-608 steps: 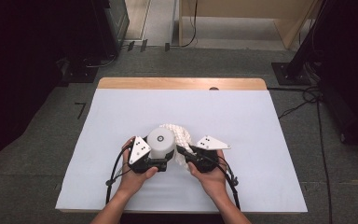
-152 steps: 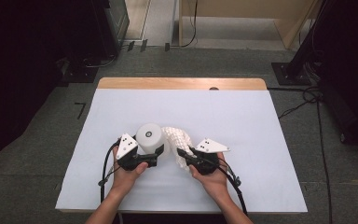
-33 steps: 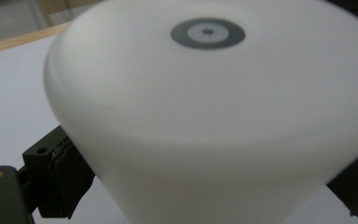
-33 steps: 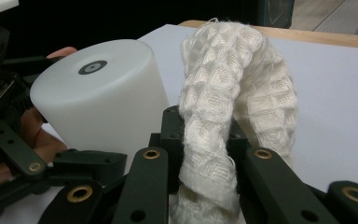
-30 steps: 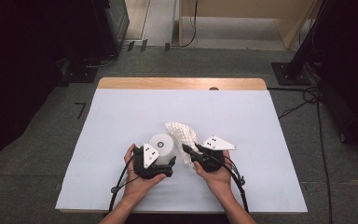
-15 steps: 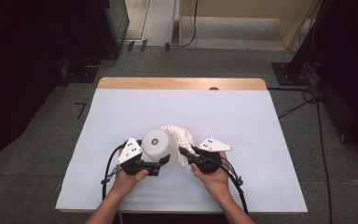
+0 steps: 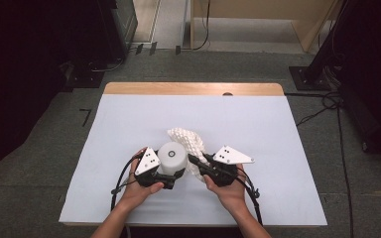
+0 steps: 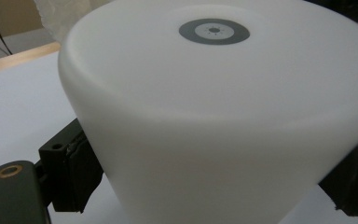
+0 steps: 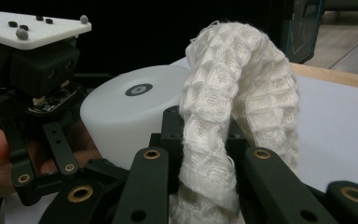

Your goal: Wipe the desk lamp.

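High view, counted out: one white tapered cylinder [image 7: 172,157], one white waffle-weave cloth [image 7: 188,141], two grippers, two hands, all on one table [image 7: 129,119] under a white cover, with a strip of bare wood along its far edge. The left gripper [image 7: 171,174] sits at the near side of the cylinder, and the left gripper view shows the cylinder [image 8: 223,116] wedged between the two black jaws, one pressing each flank, so the jaws are clamped on it; its flat top carries one small grey ring mark [image 8: 214,31]. The right gripper [image 7: 194,161] points toward the cylinder from the right, just beside it, with the cloth bunched over and beyond its tip. In the right gripper view the jaws are drawn together on the cloth [image 9: 228,126], which rises from between them in a twisted fold and arches over to the right; behind it stand the cylinder [image 9: 130,112] and the left gripper's body with its grey three-cornered plate [image 9: 30,29]. Cylinder and cloth lie touching, near the table's middle, toward the person's side.
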A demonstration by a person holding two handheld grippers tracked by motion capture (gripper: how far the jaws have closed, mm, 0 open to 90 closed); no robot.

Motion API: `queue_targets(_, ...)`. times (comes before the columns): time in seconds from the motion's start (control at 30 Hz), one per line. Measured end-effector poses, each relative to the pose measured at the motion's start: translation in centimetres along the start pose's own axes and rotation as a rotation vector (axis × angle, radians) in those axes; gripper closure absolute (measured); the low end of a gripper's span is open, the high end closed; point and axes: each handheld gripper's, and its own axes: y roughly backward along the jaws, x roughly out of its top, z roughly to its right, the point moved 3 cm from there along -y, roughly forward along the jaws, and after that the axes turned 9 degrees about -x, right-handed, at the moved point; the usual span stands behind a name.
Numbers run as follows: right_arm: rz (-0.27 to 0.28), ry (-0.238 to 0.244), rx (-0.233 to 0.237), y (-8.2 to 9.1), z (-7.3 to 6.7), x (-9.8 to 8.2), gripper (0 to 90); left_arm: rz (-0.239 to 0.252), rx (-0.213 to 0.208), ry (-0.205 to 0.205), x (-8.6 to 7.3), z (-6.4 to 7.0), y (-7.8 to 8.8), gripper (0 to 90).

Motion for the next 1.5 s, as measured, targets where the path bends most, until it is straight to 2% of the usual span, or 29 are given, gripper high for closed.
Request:
queue_targets(0.2, -0.105, -0.021, -0.028, -1.8, 0.3, -2.3, 77.5, 0.032, 0.028, 0.012, 0.5, -0.5, 0.7, 8.5)
queue_targets(0.27, -0.116, -0.018, -0.032, -2.1, 0.2, -2.7, 77.5, 0.03, 0.034, 0.017, 0.4, -0.6, 0.7, 8.5)
queue_targets(0.37, -0.101, -0.011, -0.032, -2.0, 0.2, -2.4, 77.5, 0.015, 0.062, 0.006, 0.2, -0.8, 0.4, 8.5)
queue_targets(0.5, -0.091, -0.02, -0.052, -1.7, 0.8, -2.2, 77.5, -0.024, 0.098, -0.03, -0.4, -0.6, -0.3, 8.5)
queue_targets(0.6, -0.093, -0.023, -0.073, -1.6, 1.3, -2.3, 77.5, -0.041, 0.105, -0.031, -0.9, -0.7, -0.6, 8.4)
queue_targets(0.67, -0.101, -0.028, -0.077, -1.6, 1.5, -2.4, 77.5, -0.055, 0.11, -0.019, -1.2, -0.9, -0.8, 8.4)
queue_targets(0.8, -0.101, -0.031, -0.084, -1.6, 1.8, -2.5, 77.5, -0.052, 0.108, 0.009, -1.2, -0.9, -0.7, 7.2)
queue_targets(0.9, -0.101, -0.034, -0.095, -1.5, 2.2, -2.6, 77.4, -0.017, 0.124, 0.053, -1.1, -0.8, -0.3, 3.8)
queue_targets(0.97, -0.103, -0.04, -0.099, -1.5, 2.4, -2.6, 77.2, -0.003, 0.135, 0.06, -0.8, -0.5, -0.1, 2.6)
queue_targets(1.1, -0.1, -0.04, -0.101, -1.6, 2.4, -2.6, 77.2, -0.035, 0.199, 0.059, -0.6, 0.1, -0.5, 2.6)
queue_targets(1.13, -0.102, -0.037, -0.1, -1.6, 2.3, -2.7, 77.2, -0.051, 0.235, 0.059, -0.6, 0.3, -0.8, 2.6)
queue_targets(1.27, -0.108, -0.032, -0.097, -1.7, 2.1, -2.8, 77.2, -0.06, 0.31, 0.069, -0.6, 0.7, -1.2, 4.8)
queue_targets(1.37, -0.112, -0.032, -0.095, -1.7, 2.0, -2.9, 77.1, -0.054, 0.285, 0.087, -0.6, 0.4, -1.0, 7.9)
queue_targets(1.5, -0.118, -0.028, -0.091, -1.8, 1.9, -3.0, 77.1, -0.053, 0.287, 0.083, -0.6, 0.5, -1.0, 8.0)
